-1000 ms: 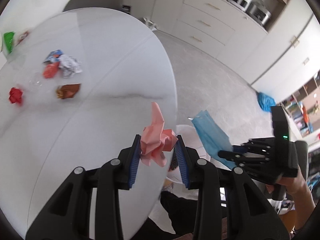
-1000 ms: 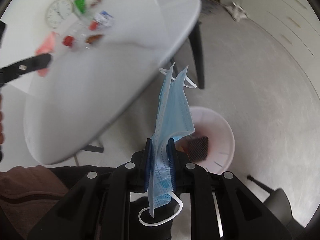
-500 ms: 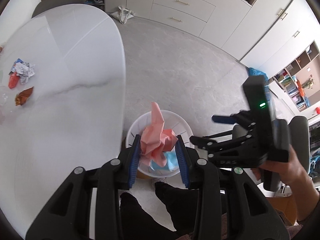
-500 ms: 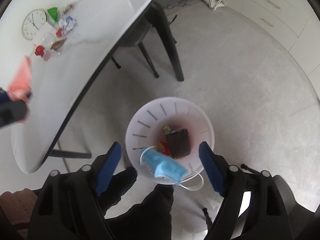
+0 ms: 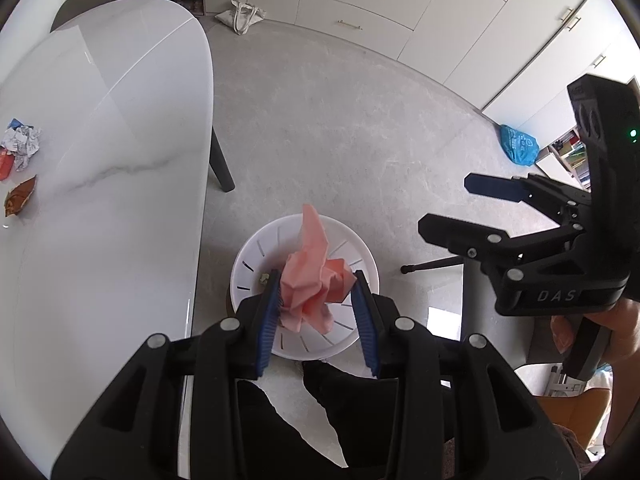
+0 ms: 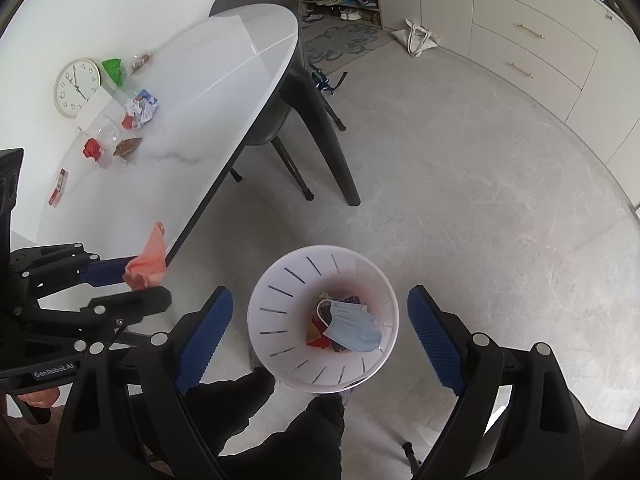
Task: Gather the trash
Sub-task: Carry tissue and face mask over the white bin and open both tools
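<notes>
Our left hand-held gripper [image 5: 316,300] is clenched on a crumpled pink paper [image 5: 310,284], both blue pads pressing its sides, and we hold it directly above the white slotted bin [image 5: 256,248] that stands on the grey floor [image 5: 340,128] just beside the worktop [image 5: 100,200]. In the right wrist view that same paper [image 6: 146,264] shows at the worktop's edge, pinched at the tips of the left tool.

Our right hand-held gripper [image 6: 320,328] is released: its jaws are opening wide, with nothing between the pads, and the bin [image 6: 280,280] sits framed between them below. Inside the bin lies a blue mask [image 6: 354,326], its white ear loop curling over the other scraps, among them a red and orange wrapper [image 6: 316,334] at the bottom.

More trash remains on the worktop [image 6: 192,152], well apart from the bin: a crumpled white paper [image 6: 140,112], a red ball [image 6: 92,148], a brown wrapper [image 6: 128,145], a green packet [image 6: 113,70] and a small red box [image 6: 60,186] near the edge. A round clock [image 6: 77,88] lies flat beside them. A dark chair [image 6: 280,120] is tucked under the worktop, and our dark-trousered legs [image 6: 280,428] show at the bottom of the view.
</notes>
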Demonstrator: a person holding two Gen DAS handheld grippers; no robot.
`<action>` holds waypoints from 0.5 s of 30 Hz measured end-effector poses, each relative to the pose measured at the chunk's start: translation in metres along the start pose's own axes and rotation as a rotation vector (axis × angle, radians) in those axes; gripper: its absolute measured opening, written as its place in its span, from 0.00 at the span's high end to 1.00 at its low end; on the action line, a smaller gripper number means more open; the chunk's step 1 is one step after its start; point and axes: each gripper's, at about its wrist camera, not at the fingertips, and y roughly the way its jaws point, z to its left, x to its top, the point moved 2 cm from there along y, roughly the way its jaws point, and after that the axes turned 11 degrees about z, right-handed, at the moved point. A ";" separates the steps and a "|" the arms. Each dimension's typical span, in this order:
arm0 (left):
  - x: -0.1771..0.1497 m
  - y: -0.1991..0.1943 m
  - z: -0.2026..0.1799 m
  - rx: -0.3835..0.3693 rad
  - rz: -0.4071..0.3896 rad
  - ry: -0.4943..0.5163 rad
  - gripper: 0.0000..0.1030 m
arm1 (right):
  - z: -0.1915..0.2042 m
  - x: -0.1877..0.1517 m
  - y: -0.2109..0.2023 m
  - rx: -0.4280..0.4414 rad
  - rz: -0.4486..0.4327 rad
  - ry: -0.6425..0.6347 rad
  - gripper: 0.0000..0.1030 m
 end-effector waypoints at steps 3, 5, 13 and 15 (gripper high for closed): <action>0.003 0.001 -0.003 0.003 0.002 0.007 0.59 | 0.001 0.000 -0.004 -0.023 -0.008 -0.009 0.14; 0.004 -0.002 -0.002 0.011 0.004 -0.005 0.28 | 0.001 0.000 -0.007 -0.026 -0.014 -0.009 0.14; -0.001 -0.011 -0.001 0.024 -0.015 -0.031 0.08 | -0.002 0.001 -0.014 -0.042 -0.027 0.005 0.13; -0.002 -0.012 0.000 0.025 -0.012 -0.035 0.08 | -0.001 0.000 -0.015 -0.045 -0.028 0.003 0.13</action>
